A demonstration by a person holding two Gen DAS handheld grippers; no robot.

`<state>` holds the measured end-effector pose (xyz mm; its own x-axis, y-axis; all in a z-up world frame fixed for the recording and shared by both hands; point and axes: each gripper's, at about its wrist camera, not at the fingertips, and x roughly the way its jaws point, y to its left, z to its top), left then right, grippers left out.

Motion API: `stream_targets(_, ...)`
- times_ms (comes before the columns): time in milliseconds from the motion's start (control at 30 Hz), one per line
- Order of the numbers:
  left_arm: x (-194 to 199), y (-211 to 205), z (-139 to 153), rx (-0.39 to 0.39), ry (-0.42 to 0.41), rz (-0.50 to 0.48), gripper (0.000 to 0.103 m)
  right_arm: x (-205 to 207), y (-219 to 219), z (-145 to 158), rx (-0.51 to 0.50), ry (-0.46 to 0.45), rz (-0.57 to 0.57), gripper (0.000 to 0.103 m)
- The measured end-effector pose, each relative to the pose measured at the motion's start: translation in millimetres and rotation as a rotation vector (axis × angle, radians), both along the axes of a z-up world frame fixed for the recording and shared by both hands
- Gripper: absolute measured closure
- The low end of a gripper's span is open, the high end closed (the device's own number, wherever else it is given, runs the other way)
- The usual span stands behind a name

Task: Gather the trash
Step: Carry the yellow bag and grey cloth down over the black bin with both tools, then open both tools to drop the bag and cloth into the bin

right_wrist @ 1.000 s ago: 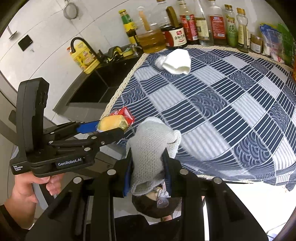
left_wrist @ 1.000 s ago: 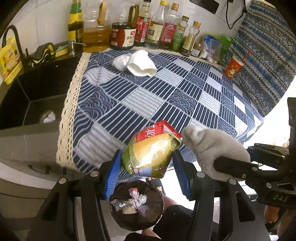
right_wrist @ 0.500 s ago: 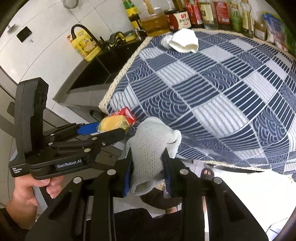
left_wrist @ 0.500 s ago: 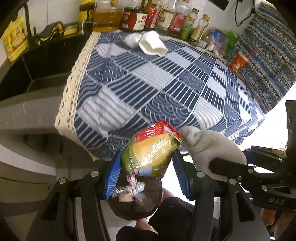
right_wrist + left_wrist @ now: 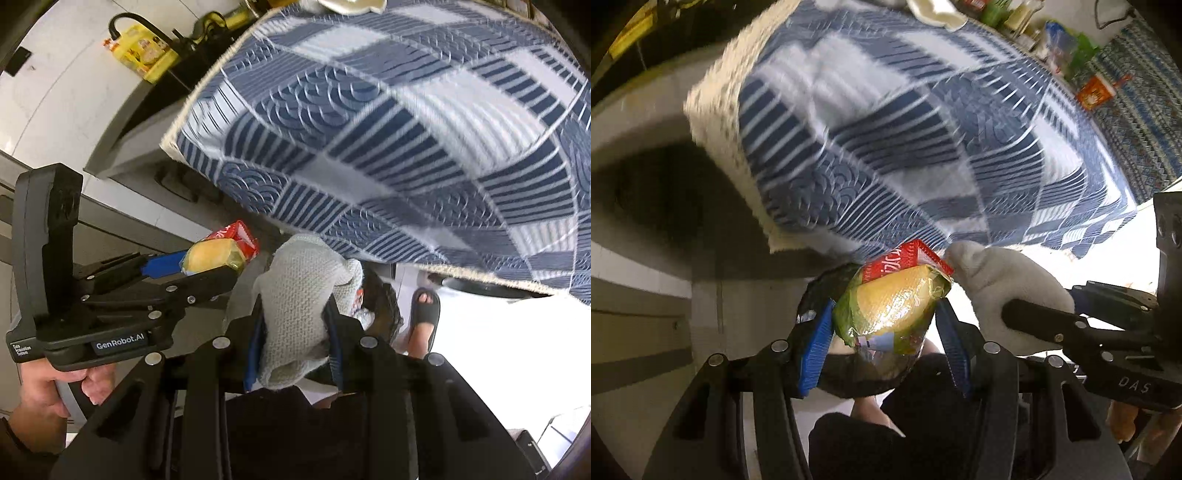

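The left gripper (image 5: 886, 325) is clamped on a snack bag (image 5: 892, 306), yellow and green with a red top, its blue pads (image 5: 814, 350) pressing the bag's two sides. The bag stands upright between the fingers, its red end poking out past the tips. Just beside it, the right gripper (image 5: 293, 332) is clamped on a grey knitted sock (image 5: 299, 306), which bulges out above the fingers and hangs a little below them.

Both grippers point steeply down, off the edge of a table under a blue-and-white patterned cloth (image 5: 406, 122). Under them stands a bin lined with a black bag (image 5: 384, 302); the left wrist view shows its dark rim (image 5: 812, 295) directly behind and below the snack bag. In the right wrist view a scrap of red-and-white wrapper (image 5: 360, 306) lies inside the bin, mostly hidden by the sock.

A hand (image 5: 55, 387) grips the left gripper's handle, and a foot in a dark sandal (image 5: 424, 314) stands on the floor next to the bin. At the table's far end lies a white cloth (image 5: 934, 11), blurred.
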<state>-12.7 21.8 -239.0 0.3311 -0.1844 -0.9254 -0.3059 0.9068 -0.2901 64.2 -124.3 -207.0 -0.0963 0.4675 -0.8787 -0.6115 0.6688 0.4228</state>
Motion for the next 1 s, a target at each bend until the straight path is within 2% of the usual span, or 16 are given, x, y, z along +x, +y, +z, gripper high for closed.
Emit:
stream_targets(367,-7.8,11.5,-38.9,-0.038,0.082,0.025,0.049,0.2,8.1,-41.8,-0.061,0.043,0.008,0.07)
stream_targets(667,-7.1,7.6,-68.3,-0.046,0.15,-0.006,0.049,1.6,13.8,-87.4,-0.12,0.12,0.007,0.07)
stream_targets(867,-8.7,2.4,-81.9,-0.059,0.184,-0.032,0.048,3.0,8.6,-105.3,-0.14,0.153,-0.017,0.067)
stream_targets(900,-8.1,1.8,-83.1,-0.063,0.188,-0.032,0.048,4.2,7.3,-107.2,-0.138,0.163,-0.025,0.065)
stream_targets(933,-7.2,1.3,-84.7,-0.072,0.194,-0.036,0.047,5.8,6.2,-108.1,-0.132,0.174,-0.033,0.057)
stream_targets(1000,-4.2,-0.4,-88.3,-0.087,0.208,-0.05,0.029,10.1,2.0,-105.4,-0.105,0.198,-0.061,0.038)
